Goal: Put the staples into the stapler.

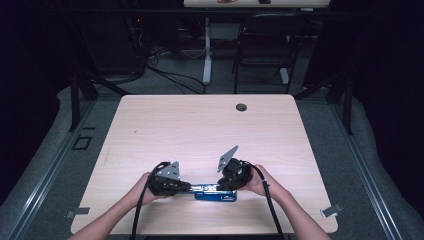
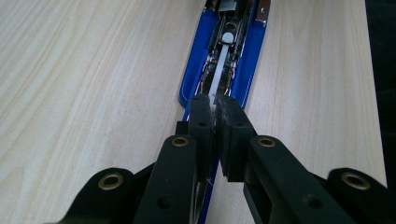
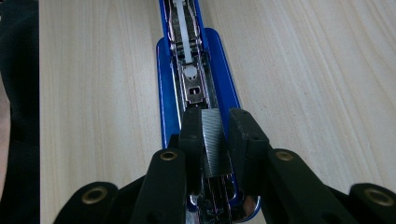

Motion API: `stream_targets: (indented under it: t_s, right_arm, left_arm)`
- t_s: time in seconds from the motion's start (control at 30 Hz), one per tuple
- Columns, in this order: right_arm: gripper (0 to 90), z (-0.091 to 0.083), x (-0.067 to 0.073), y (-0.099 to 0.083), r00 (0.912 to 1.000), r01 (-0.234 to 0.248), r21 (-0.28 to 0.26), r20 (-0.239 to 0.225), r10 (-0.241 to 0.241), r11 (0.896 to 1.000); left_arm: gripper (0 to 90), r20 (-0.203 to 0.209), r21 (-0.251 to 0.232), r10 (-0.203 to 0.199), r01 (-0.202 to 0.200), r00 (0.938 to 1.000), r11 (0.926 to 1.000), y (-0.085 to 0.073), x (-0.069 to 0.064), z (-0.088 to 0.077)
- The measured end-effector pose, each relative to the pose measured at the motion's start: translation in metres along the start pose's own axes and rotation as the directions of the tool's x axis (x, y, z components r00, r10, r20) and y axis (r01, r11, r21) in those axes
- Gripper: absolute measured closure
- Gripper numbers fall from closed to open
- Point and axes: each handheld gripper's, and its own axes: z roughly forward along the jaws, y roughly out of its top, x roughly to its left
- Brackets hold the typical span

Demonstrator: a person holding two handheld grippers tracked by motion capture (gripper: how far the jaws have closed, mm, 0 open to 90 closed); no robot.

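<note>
A blue stapler [image 1: 215,194] lies opened near the table's front edge, its metal magazine [image 3: 192,84] bare. My left gripper [image 1: 192,187] comes in from the left and is shut on the stapler's left end. In the left gripper view the jaws [image 2: 215,100] pinch a thin white strip [image 2: 219,74] that runs along the blue stapler [image 2: 254,46]. My right gripper [image 1: 220,186] comes from the right. Its jaws [image 3: 215,114] are shut on a grey ridged strip of staples [image 3: 215,140], held over the magazine of the stapler [image 3: 166,93].
The light wooden table [image 1: 200,125] has a round cable hole [image 1: 241,107] at the back. Behind the table stand a black folding chair [image 1: 265,45] and a white desk leg [image 1: 206,50]. The person's forearms enter from the bottom edge.
</note>
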Motion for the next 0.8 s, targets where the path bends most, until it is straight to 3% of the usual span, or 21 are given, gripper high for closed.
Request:
stream_targets:
  t_s: [0.27, 0.5, 0.63, 0.8]
  right_arm:
    - [73.3, 0.0, -0.004, -0.002, 0.9991, -0.04, -0.011, -0.018, 0.04, 0.999]
    - [77.5, 0.002, -0.011, -0.005, 0.9892, -0.127, -0.022, -0.077, 0.125, 0.992]
    - [78.4, -0.001, -0.009, -0.004, 0.991, -0.118, -0.032, -0.066, 0.116, 0.992]
    - [78.3, -0.007, -0.003, 0.0, 0.9968, -0.071, -0.041, -0.04, 0.069, 0.997]
  left_arm:
    - [85.0, -0.001, 0.0, 0.0, 0.0, 1.0, 1.0, 0.0, 0.0, 0.0]
    - [85.0, -0.001, 0.001, 0.001, -0.001, 1.0, 1.0, 0.0, 0.0, 0.0]
    - [85.0, -0.003, 0.007, 0.002, -0.002, 1.0, 1.0, 0.0, 0.0, 0.0]
    - [84.9, -0.005, 0.008, 0.005, -0.005, 1.0, 1.0, 0.001, -0.001, 0.0]
